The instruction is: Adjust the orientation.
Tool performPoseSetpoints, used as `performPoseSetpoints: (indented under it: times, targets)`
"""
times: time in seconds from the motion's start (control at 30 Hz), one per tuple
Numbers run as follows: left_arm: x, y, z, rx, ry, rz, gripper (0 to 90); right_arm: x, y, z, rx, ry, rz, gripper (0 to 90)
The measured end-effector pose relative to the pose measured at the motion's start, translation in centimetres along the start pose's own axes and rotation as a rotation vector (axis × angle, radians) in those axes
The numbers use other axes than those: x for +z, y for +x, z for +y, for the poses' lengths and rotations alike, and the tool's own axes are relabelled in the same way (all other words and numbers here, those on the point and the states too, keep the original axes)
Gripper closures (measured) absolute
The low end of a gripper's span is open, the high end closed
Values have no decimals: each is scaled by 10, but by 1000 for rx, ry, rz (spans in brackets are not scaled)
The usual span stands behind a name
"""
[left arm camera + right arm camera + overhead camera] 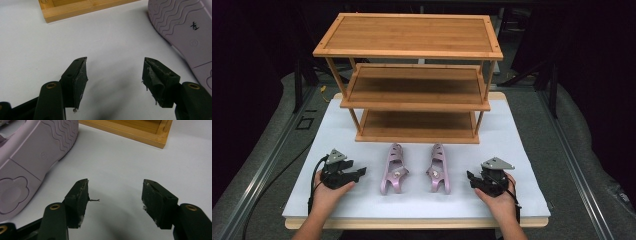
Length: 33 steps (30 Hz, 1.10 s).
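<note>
Resting on a white rectangular surface [522, 150], two pale lilac plastic sandals lie side by side in front of a three-tier bamboo shoe rack [412, 75], toes towards the rack and both tipped on their sides. Left sandal [393, 168]: near the middle of the surface, just beside its partner, apart from the rack's bottom shelf; its wavy-grooved sole, marked with a black handwritten character, shows at the upper right of the left gripper view [185, 30]. Right sandal [439, 168]: to the right of the first, not touching it; its sole with a flower-shaped heel imprint shows at the left of the right gripper view [32, 162]. Left tool [359, 173]: held in the person's left hand [328, 195] at the near left of the surface, jaws spread wide with nothing between them, pointing towards the left sandal, near it but apart. Right tool [470, 176]: held in the right hand [501, 197] at the near right, jaws likewise wide apart and empty, pointing towards the right sandal, near but apart.
</note>
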<state>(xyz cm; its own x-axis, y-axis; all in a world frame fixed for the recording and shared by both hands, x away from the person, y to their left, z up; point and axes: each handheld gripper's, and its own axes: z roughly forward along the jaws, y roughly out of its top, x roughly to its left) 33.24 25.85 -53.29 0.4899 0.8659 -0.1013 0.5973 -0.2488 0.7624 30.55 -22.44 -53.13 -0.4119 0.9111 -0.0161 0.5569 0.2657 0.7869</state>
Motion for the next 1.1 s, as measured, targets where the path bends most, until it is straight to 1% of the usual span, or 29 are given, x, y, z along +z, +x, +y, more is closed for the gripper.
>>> performPoseSetpoints:
  times: [0.1,0.23,0.37,0.4,0.43,0.47,0.5,0.53,0.7,0.73,0.83,0.87,0.9,0.93,1.1]
  targets:
    - [-2,-1,1,-17,-11,-9,370,1,1,-1,-1,4,7,378]
    - [-3,-2,1,-25,-21,-19,377,1,0,-1,1,2,8,379]
    - [-5,-3,0,-17,-26,-30,412,1,1,0,4,-2,12,382]
    - [-6,-4,1,-9,-26,-47,414,0,1,1,3,-11,9,382]
    - [-6,-4,1,-9,-26,-47,414,-1,2,1,6,-15,7,382]
    - [-6,-4,1,-11,-23,-53,414,-1,2,1,6,-15,7,382]
    - [-7,-5,1,-21,-29,-68,428,-3,2,1,5,-18,7,382]
    - [-8,-6,1,-17,-30,-73,448,-4,2,1,5,-19,9,382]
    - [-9,-9,3,-1,-33,-76,478,-5,3,2,3,-20,13,382]
    - [-11,-11,4,13,-39,-67,482,-4,3,2,5,-20,14,382]
    - [-12,-14,6,18,-43,-61,506,-4,3,2,9,-22,15,382]
    - [-15,-18,8,34,-46,-54,519,-5,3,3,4,-25,14,382]
    - [-15,-18,8,34,-46,-54,526,-5,3,3,8,-27,11,382]
    - [-17,-22,9,52,-48,-53,539,-5,3,3,9,-29,13,381]
    - [-24,-36,13,93,-54,-68,664,-6,4,3,12,-29,14,381]
